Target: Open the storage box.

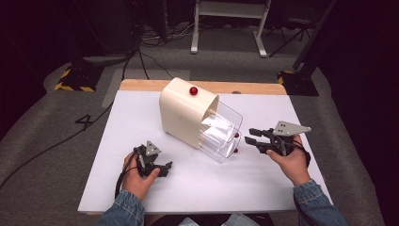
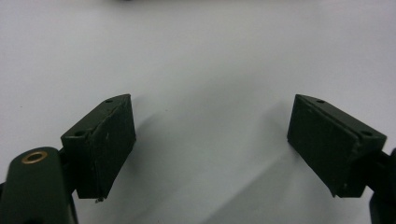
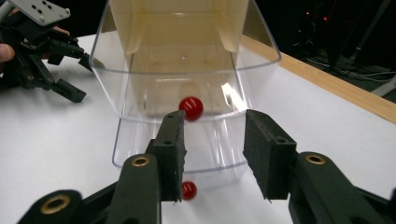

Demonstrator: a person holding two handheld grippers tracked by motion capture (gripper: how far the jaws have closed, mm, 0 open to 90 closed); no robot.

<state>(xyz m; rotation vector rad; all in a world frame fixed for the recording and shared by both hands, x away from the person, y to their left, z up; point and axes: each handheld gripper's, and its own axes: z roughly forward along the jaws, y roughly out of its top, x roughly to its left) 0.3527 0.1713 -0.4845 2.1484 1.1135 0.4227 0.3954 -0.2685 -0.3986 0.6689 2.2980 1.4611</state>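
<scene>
A: Where's the box point(image 1: 188, 113)?
B: Mid-frame on the counter point(image 1: 141, 188), clear drawers point(image 1: 221, 132) slid partly out.
A: The tongs?
B: Left tongs point(image 1: 163, 168) apart, lower left, empty. Right tongs point(image 1: 251, 135) apart, facing the red knob point(image 3: 191, 108), gripping nothing, so the pull or push seems undone

A single mark can be read: a large dark figure "4" point(image 1: 85, 121), laid on the grey floor point(image 1: 42, 141) off the left edge of the table point(image 1: 141, 188). No other lettering, brand or label is legible on anything pictured.
</scene>
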